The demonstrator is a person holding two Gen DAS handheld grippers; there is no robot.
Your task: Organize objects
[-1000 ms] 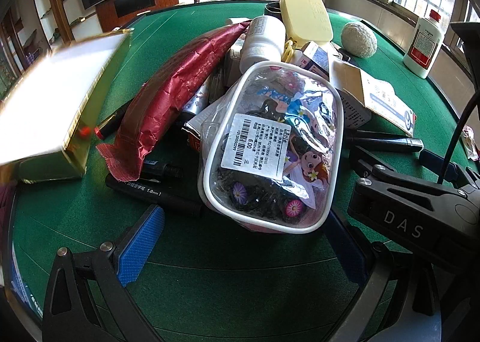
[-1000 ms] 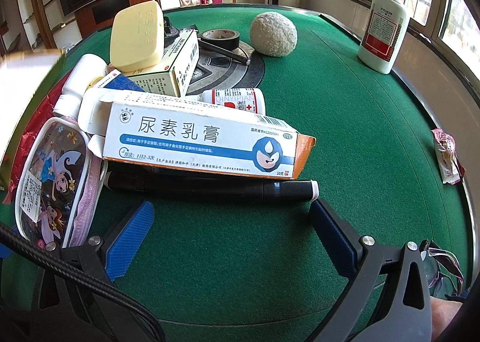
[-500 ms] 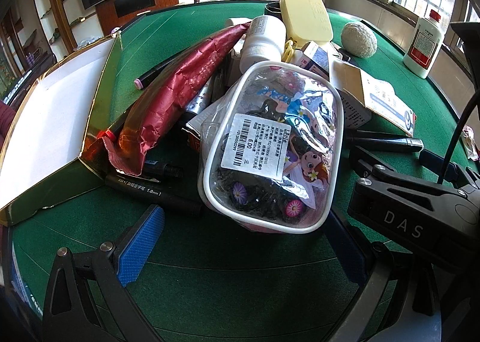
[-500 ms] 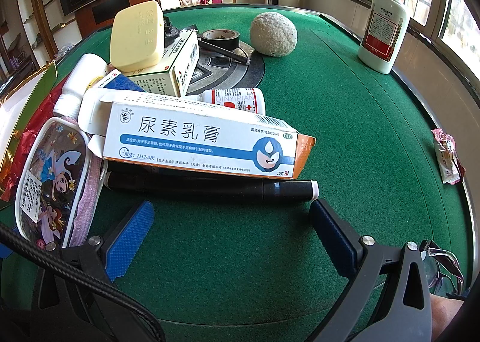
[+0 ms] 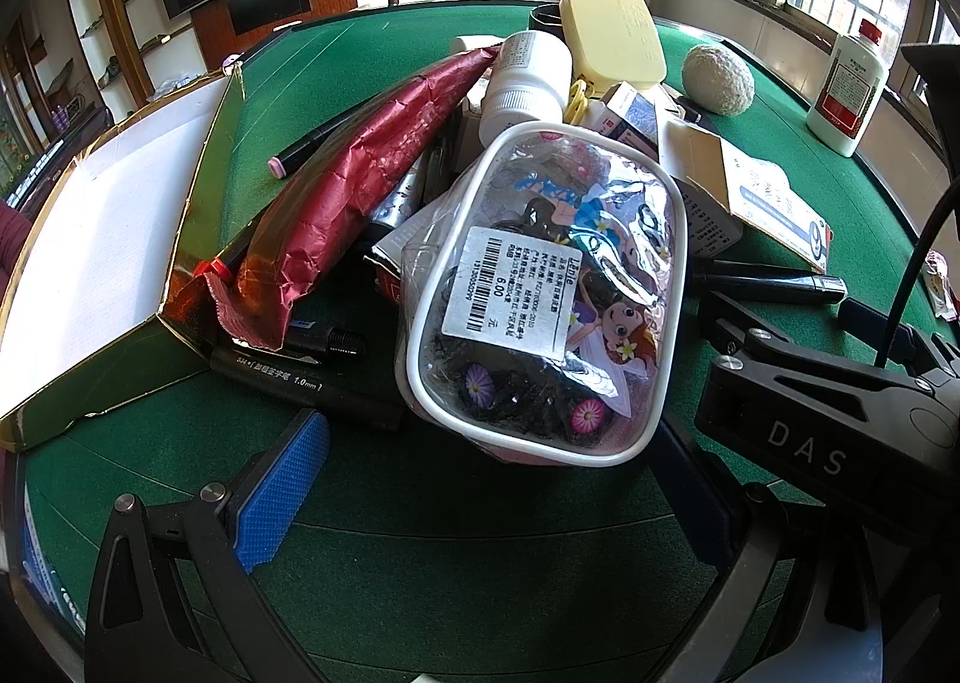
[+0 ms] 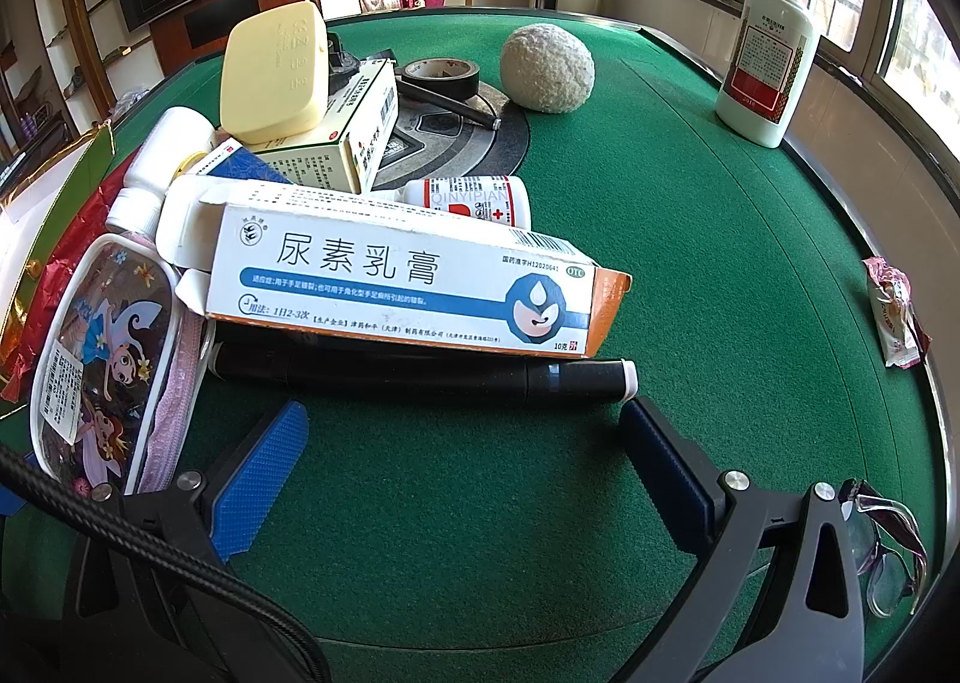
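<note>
A pile of objects lies on the green table (image 5: 420, 551). A clear cartoon pouch (image 5: 540, 293) sits nearest my open, empty left gripper (image 5: 486, 479), with a red foil bag (image 5: 354, 185), black pens (image 5: 288, 377), a white bottle (image 5: 528, 77) and a yellow case (image 5: 612, 35) behind. My right gripper (image 6: 456, 473) is open and empty just before a black marker (image 6: 420, 374) and a white ointment box (image 6: 408, 281). The pouch (image 6: 102, 353) lies at its left.
A gold-edged open box (image 5: 102, 239) lies left of the pile. A white ball (image 6: 546, 68), tape roll (image 6: 441, 77), small medicine bottle (image 6: 474, 197) and a tall white bottle (image 6: 768, 59) stand beyond. A snack wrapper (image 6: 894, 317) and glasses (image 6: 882, 545) lie at the right edge.
The gold-edged box came down at the left and now lies flat on the table beside the pile. Both grippers stayed still and open.
</note>
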